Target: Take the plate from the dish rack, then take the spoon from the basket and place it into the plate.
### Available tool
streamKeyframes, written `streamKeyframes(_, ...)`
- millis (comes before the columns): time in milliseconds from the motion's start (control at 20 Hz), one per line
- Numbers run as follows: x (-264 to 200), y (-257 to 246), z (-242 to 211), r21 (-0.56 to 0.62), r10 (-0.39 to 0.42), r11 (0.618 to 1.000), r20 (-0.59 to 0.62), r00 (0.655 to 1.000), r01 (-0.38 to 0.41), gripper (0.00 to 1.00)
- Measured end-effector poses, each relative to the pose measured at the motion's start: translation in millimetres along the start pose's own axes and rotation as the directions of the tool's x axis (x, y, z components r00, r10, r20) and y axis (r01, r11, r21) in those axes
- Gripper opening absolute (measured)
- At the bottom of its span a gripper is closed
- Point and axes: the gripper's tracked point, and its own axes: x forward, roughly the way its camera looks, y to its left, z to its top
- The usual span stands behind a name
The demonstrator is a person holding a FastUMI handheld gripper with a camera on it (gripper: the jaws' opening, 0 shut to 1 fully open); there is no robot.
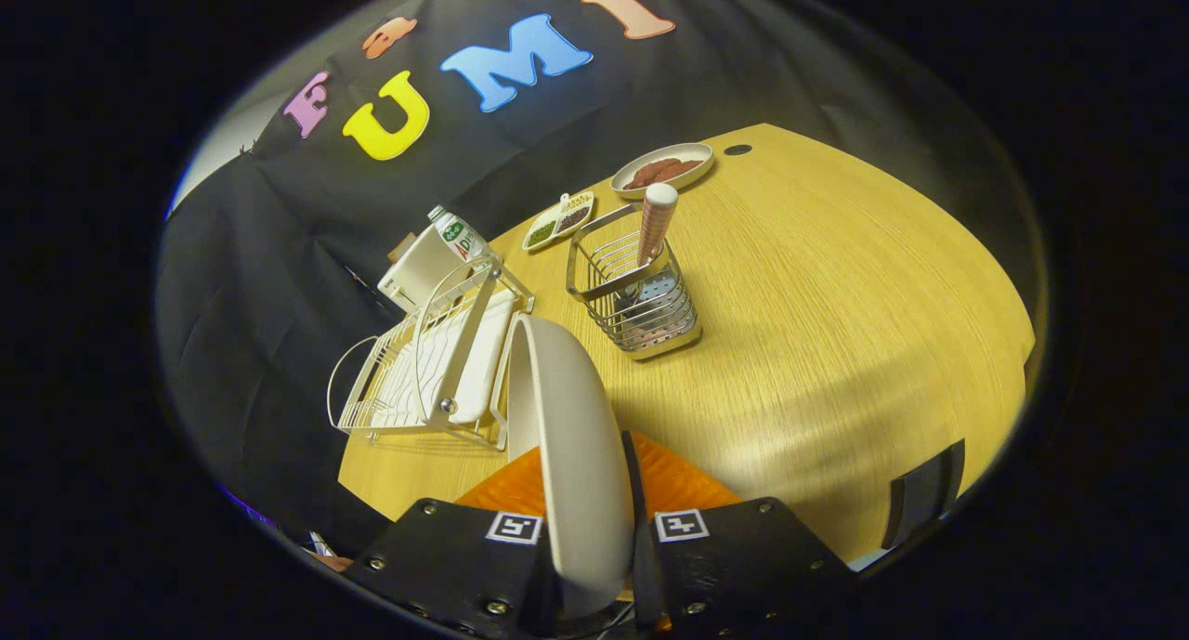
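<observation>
Tool (587,491) tilted, fingers clamping plate (567,436) upright beside dish rack (418,371).

Wooden table (836,324) carries white dish rack (418,371), wire basket (641,296), 2 food dishes (661,168), bottle (458,236).

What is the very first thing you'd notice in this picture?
The big white plate jumps out: it stands on edge, pinched between the two fingers of the gripper, just beside the white dish rack. Beyond it on the yellow table is a wire basket with a spoon handle sticking up.
</observation>
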Motion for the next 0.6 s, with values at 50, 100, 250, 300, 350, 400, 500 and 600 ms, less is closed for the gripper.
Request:
streamKeyframes(50,1.4,-2.6,1.1,0.003,0.015,1.0,0.005,1.0,-0.015,0.3)
streamKeyframes(100,4.2,-5.9,-0.3,0.004,0.023,1.0,0.006,1.0,-0.023,0.3)
streamKeyframes(250,5.7,-28.7,-5.0,-0.048,-0.014,0.999,-0.002,1.0,0.014,0.41)
streamKeyframes(300,6.6,-30.1,-4.1,-0.049,-0.009,0.999,0.0,1.0,0.009,0.42)
streamKeyframes(350,6.8,-32.8,-0.7,-0.046,-0.01,0.999,0.005,1.0,0.01,0.43)
streamKeyframes(400,7.5,-39.1,0.7,-0.064,-0.027,0.998,0.011,1.0,0.028,0.43)
streamKeyframes(500,7.1,-44.4,6.2,-0.101,-0.049,0.994,0.027,0.998,0.051,0.45)
streamKeyframes(600,5.4,-56.2,3.9,-0.14,-0.082,0.987,0.018,0.996,0.084,0.52)
